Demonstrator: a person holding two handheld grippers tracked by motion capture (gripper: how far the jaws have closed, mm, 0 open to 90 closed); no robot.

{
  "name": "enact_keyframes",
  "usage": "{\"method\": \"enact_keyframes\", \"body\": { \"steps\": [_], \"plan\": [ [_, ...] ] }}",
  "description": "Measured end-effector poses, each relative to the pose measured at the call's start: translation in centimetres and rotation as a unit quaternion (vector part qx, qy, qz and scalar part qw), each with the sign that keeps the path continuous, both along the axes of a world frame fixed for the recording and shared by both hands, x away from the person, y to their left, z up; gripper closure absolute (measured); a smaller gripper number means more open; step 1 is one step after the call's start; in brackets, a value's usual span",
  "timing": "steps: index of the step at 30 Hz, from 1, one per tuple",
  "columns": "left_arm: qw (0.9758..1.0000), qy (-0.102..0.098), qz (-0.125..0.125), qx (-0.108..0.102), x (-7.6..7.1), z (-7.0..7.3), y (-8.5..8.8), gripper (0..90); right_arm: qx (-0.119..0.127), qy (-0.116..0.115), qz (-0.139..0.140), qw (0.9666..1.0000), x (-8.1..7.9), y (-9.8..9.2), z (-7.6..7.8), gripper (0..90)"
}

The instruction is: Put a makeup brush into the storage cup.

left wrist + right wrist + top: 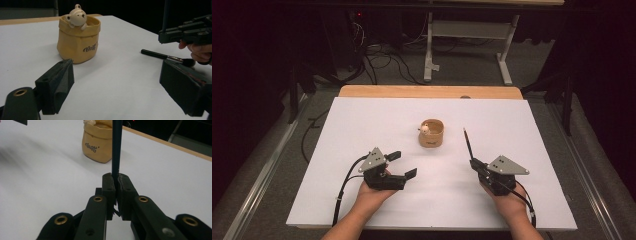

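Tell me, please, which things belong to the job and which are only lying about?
Job in hand:
- right hand-held gripper, shut on the brush
- yellow bear pot
- left hand-held gripper, open and empty

Lying about:
- floor cables
- white stand

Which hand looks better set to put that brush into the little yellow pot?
The right. Its hand-held gripper is already shut on the brush, which points toward the pot. The left hand-held gripper is open and holds nothing.
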State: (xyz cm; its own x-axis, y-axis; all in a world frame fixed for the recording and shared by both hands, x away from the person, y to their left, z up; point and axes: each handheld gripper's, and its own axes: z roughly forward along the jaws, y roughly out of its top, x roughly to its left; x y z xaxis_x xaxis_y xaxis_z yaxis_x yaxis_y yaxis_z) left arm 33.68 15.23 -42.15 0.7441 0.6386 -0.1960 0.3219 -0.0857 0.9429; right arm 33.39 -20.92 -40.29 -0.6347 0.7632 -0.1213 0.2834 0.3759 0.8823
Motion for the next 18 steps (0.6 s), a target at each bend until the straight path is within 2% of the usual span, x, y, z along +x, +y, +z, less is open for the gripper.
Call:
{"method": "enact_keyframes", "body": {
  "steps": [7,11,18],
  "plan": [
    [1.0000,0.000,-0.001,-0.001,-0.02,0.01,0.01,13.0,0.023,0.015,-0.005,0.9996,0.34,-0.15,-0.46,87.5],
    [1.0000,0.001,-0.001,0.002,-0.01,-0.03,-0.01,13.0,0.016,0.012,-0.006,0.9998,0.45,-0.19,-0.62,87.5],
    [1.0000,0.001,-0.001,0.004,0.02,-0.15,-0.13,13.3,0.028,0.007,-0.001,0.9996,0.44,0.05,-0.35,87.5]
  ]
}}
